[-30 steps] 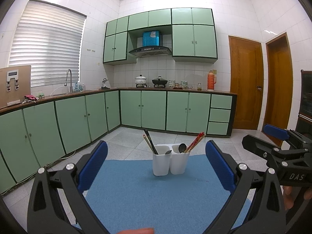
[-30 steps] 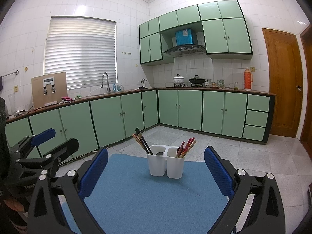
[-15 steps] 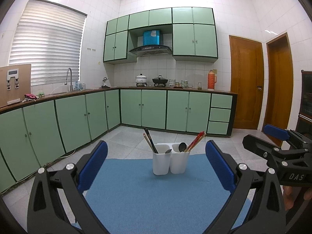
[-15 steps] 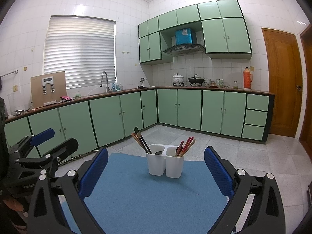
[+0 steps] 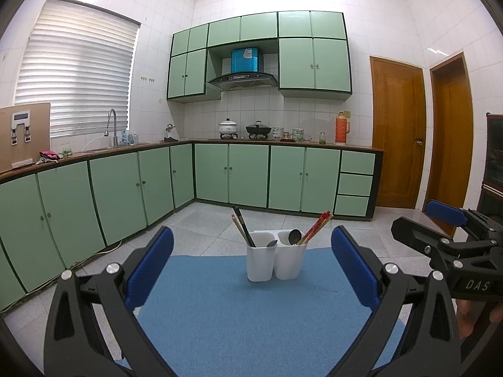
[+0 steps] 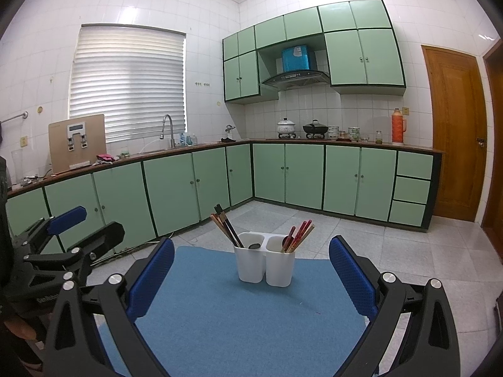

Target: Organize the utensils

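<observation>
A white plastic two-compartment utensil holder stands upright near the middle of a blue felt-like mat, its two cups touching side by side. From the left wrist view, the left cup holds dark and tan wooden chopsticks that lean up and to the left, their long axis tilted away from the other cup, with a small metal spoon resting its bowl at the rim. The right cup holds red chopsticks that lean up and to the right, and a dark ladle-like spoon whose bowl faces up. So the two bundles splay apart in a V. Everything appears already sorted, so I judge the task at or near its end, or at its very start before anything is taken out; the frames do not settle which. If a piece must be lifted, the sound way is to grip a chopstick bundle high on its shafts and draw along its tilt, not straight up, lest the light holder tip. The left gripper hangs released and empty, well short of the holder; the right gripper is likewise spread wide with nothing held.
</observation>
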A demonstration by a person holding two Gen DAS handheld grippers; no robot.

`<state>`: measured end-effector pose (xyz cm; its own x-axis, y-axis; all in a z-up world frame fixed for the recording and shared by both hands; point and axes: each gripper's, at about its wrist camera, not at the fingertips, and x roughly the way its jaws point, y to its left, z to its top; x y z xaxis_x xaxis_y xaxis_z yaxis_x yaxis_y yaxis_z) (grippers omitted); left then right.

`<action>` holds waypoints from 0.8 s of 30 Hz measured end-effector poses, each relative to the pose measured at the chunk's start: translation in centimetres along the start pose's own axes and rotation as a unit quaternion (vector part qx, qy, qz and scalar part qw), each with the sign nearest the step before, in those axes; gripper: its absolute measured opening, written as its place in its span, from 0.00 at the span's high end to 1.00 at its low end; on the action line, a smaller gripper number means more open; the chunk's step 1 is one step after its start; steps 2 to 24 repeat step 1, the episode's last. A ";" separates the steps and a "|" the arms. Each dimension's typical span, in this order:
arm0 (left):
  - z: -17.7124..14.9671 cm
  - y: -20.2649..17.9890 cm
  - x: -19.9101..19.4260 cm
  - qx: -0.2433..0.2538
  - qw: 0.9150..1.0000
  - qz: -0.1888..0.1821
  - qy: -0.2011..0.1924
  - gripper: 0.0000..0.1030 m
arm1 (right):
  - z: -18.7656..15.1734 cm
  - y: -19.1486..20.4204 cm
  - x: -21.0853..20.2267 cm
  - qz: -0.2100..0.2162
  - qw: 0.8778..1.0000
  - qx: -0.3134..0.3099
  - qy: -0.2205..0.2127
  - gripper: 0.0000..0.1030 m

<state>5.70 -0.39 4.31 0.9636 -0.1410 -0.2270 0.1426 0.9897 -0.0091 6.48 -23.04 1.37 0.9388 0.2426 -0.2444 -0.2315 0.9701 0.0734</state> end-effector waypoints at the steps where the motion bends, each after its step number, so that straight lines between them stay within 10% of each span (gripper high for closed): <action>1: 0.0 0.0 0.0 0.000 1.000 0.000 0.000 0.05 | 0.0 0.0 0.0 0.000 1.000 0.000 0.000 0.06; 24: 0.0 0.0 0.0 0.000 1.000 0.000 0.000 0.05 | 0.0 0.0 0.0 0.000 1.000 0.000 0.000 0.06</action>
